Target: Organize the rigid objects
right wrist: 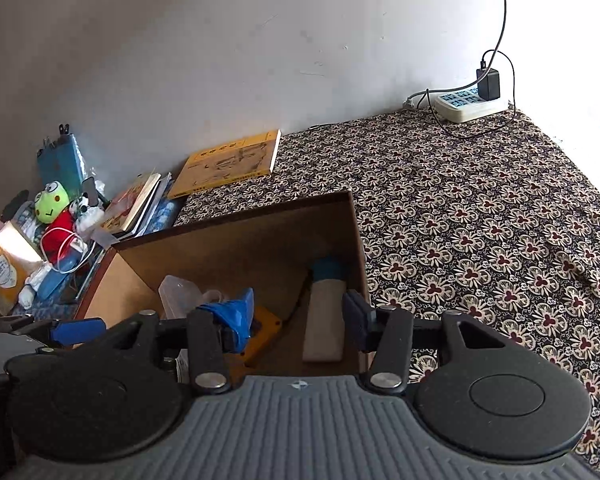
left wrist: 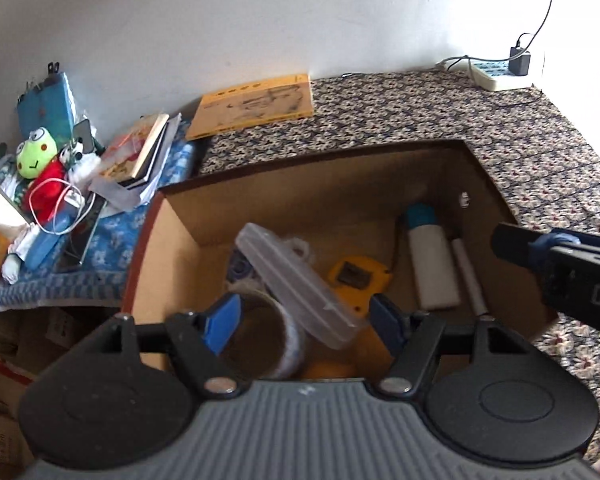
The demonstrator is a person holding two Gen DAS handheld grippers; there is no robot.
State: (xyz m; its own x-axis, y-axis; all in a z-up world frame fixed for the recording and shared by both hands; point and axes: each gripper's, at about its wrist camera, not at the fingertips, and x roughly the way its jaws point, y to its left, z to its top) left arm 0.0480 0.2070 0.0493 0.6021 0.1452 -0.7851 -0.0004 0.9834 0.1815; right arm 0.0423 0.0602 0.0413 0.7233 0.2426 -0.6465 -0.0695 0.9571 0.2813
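A: Where's the box (left wrist: pixel 300 184) rel. to you?

B: Right under both my hand-held grippers. Open top, brown cardboard, sitting on the patterned cloth (right wrist: pixel 480 216). Far rim runs across the left wrist view; right wall ends at a sharp corner, cloth just beyond it.

A: Left hand-held gripper (left wrist: pixel 304 322)?

B: Jaws wide, nothing between the pads. It hangs over the near part of the box, above a tape roll (left wrist: pixel 284 344) and a clear case (left wrist: pixel 296 276) that leans tilted across it.

A: Right hand-held gripper (right wrist: pixel 300 320)?

B: Also spread wide, empty. It's over the box's right half; its right finger sits about above the right wall. From the left cam I see its tip (left wrist: pixel 512 240) just outside that wall.

A: What's inside?

B: White bottle (left wrist: pixel 432 264) w/ teal cap lying along the right wall, a thin white stick (left wrist: pixel 470 276) betw. bottle and wall. Yellow item (left wrist: pixel 358 276) mid-floor, touching the case. Can't ID the small bits behind the case.

A: Room to move?

B: Plenty to the right and back: bare cloth up to the power strip (right wrist: pixel 470 104) at the wall. Left is tight: books (left wrist: pixel 140 152), frog plush (left wrist: pixel 36 156), cables crowd the box's left edge. Yellow book (left wrist: pixel 256 104) lies flat at the wall, apart from the box.
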